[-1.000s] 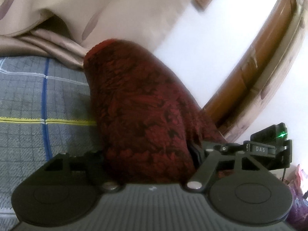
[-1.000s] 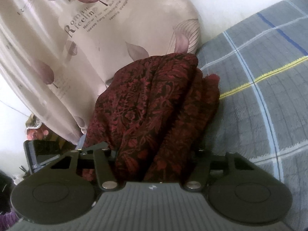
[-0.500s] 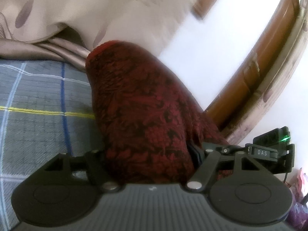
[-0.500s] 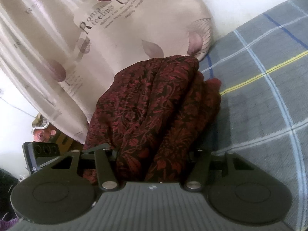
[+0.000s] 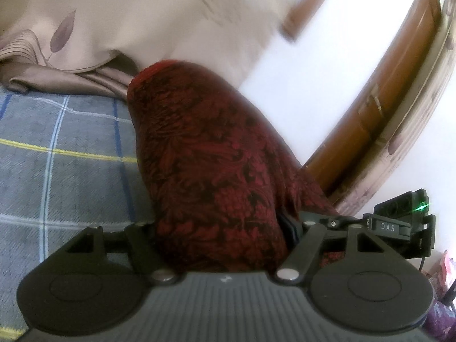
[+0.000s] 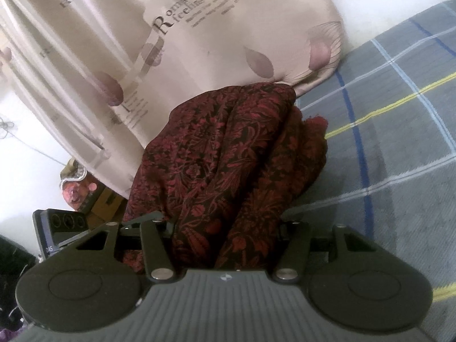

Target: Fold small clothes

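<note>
Right, you've got the red patterned garment (image 5: 211,171) bunched between both sets of tongs, lifted off the grey checked bed (image 5: 65,154). Your left tongs (image 5: 219,228) stand fairly wide, yet the cloth fills the whole gap, so they're clamped on a thick wad of fabric. Your right tongs (image 6: 225,228) sit narrower, pinching a gathered fold of the same garment (image 6: 225,154), which drapes forward in two ridges. Holding it at two points like this keeps the cloth hanging free of the bed, and that looks like the way to carry one edge over for a fold. Behind it hangs a beige curtain (image 6: 176,42) printed with leaves, and the garment's far tip shows right against it; whether they touch, you can't tell. On the left view a brown wooden frame (image 5: 379,114) curves past. Next, I'd say, comes laying the cloth down flat on the bed.
</note>
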A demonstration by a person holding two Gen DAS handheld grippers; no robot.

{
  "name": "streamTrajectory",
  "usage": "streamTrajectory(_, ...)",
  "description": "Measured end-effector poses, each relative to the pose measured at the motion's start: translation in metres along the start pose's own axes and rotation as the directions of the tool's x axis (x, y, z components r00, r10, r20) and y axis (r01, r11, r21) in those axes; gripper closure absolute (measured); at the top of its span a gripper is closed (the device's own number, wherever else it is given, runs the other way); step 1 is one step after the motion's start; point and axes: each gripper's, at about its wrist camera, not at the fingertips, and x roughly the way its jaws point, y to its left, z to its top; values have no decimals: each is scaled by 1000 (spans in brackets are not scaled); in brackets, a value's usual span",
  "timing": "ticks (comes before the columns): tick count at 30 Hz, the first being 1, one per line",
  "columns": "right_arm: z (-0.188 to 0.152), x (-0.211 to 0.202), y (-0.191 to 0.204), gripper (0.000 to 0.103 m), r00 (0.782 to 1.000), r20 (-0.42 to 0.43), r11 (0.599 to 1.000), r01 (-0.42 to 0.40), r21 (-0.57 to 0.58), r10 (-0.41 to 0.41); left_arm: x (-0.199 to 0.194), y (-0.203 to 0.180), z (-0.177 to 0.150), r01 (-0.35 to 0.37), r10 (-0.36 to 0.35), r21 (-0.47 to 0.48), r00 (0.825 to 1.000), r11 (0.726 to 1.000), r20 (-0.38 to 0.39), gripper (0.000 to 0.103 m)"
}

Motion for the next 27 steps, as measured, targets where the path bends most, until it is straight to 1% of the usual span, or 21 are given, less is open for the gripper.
streamTrajectory(12, -29, -9, 28, 46, 1000, -13, 1000, -12, 2, 12, -13, 0, -7, 1, -1, -2, 1000, 1000, -6, 29)
streamTrajectory(19, -43, -17, 39, 46, 1000, -19, 1000, -20, 3, 20, -7, 1, 0, 6, -6, 3, 1000, 1000, -8, 29)
streamTrajectory(27, -54, -21, 48, 46, 999, -29, 1000, -22, -8, 22, -7, 3, -1, 10, -10, 1, 1000, 1000, -14, 29)
